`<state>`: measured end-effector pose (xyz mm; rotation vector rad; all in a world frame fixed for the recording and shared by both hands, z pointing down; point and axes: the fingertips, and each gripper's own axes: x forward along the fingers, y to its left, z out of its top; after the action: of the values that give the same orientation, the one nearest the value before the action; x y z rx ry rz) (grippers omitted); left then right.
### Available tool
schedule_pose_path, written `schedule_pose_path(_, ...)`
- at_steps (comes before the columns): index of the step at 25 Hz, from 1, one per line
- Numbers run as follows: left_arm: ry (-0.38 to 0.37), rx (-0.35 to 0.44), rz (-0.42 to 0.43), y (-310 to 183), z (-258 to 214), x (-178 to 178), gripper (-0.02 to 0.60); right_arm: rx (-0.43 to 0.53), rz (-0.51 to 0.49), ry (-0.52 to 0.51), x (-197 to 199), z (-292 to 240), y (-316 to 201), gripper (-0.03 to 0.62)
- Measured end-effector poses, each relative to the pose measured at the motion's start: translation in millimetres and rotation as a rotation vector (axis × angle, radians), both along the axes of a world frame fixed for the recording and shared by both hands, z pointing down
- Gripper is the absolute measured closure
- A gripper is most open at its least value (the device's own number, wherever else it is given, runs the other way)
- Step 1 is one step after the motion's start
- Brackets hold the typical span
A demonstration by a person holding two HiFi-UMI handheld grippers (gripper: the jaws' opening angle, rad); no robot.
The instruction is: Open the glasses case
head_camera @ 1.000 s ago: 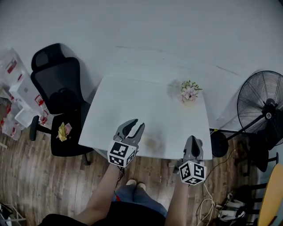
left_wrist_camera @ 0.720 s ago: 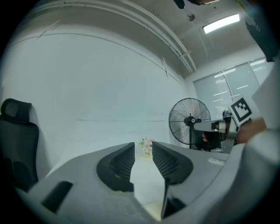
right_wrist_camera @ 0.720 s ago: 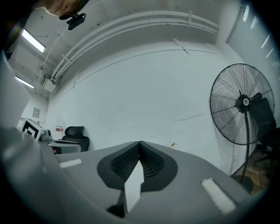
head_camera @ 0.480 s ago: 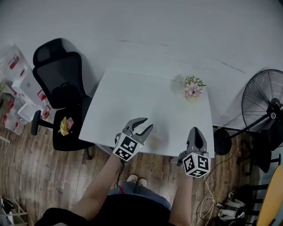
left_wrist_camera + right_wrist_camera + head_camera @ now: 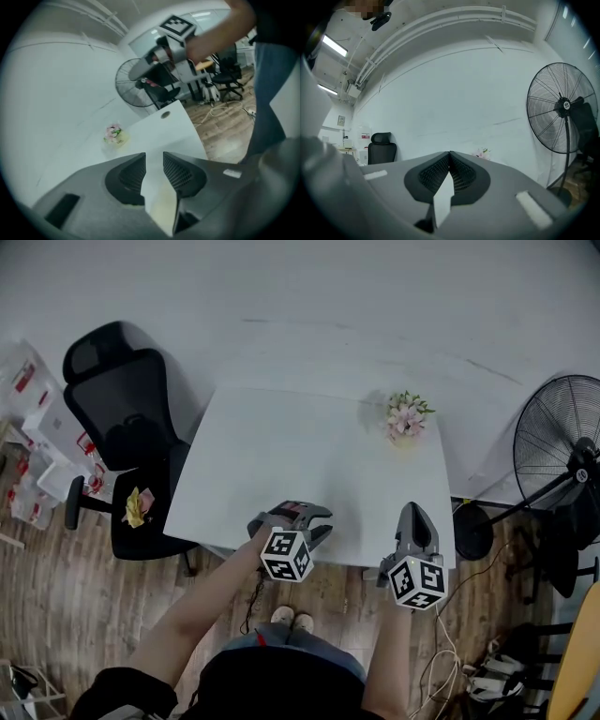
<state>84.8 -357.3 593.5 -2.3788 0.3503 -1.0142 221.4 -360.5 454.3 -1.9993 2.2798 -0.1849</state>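
Note:
No glasses case shows in any view. My left gripper (image 5: 319, 520) hangs over the front edge of the white table (image 5: 281, 456), rolled onto its side and tilted downward. Its jaws are wide apart and closing slightly, and only bare tabletop shows between them in the left gripper view (image 5: 154, 157). My right gripper (image 5: 413, 512) is held level at the table's front right corner. It is shut, with the fingertips meeting and nothing between them (image 5: 450, 153). It also appears at the top of the left gripper view (image 5: 140, 70).
A small pot of pink flowers (image 5: 405, 418) stands at the table's far right. A black office chair (image 5: 122, 418) is left of the table. A standing fan (image 5: 562, 446) is on the right. Boxes sit on the wood floor at far left.
My left gripper has dropped, rolled onto its side and shifted right along the table's front edge. The right gripper has stayed almost where it was, still shut.

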Motion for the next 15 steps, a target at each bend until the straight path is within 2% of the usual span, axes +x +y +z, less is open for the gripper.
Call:
schedule_pose_path(3, -0.154, 0.036, 0.115, 13.6, 26.3, 6.0, 0.463, -0.007, 0.002, -0.002, 2.6, 3.1, -1.4, 0.583)
schedule_pose_path(6, -0.260, 0.032, 0.169, 22.7, 49.3, 5.8, 0.462, -0.015, 0.009, -0.006, 6.4, 6.6, -0.3, 0.583)
schedule_pose_path(9, -0.318, 0.008, 0.185, 29.8, 67.1, 4.9, 0.462, -0.021, 0.015, -0.009, 9.7, 8.5, 0.8, 0.583)
schedule_pose_path(15, -0.367, -0.007, 0.195, 45.9, 84.6, 3.5, 0.451, -0.021, 0.016, -0.012, 11.7, 8.5, 3.3, 0.583)
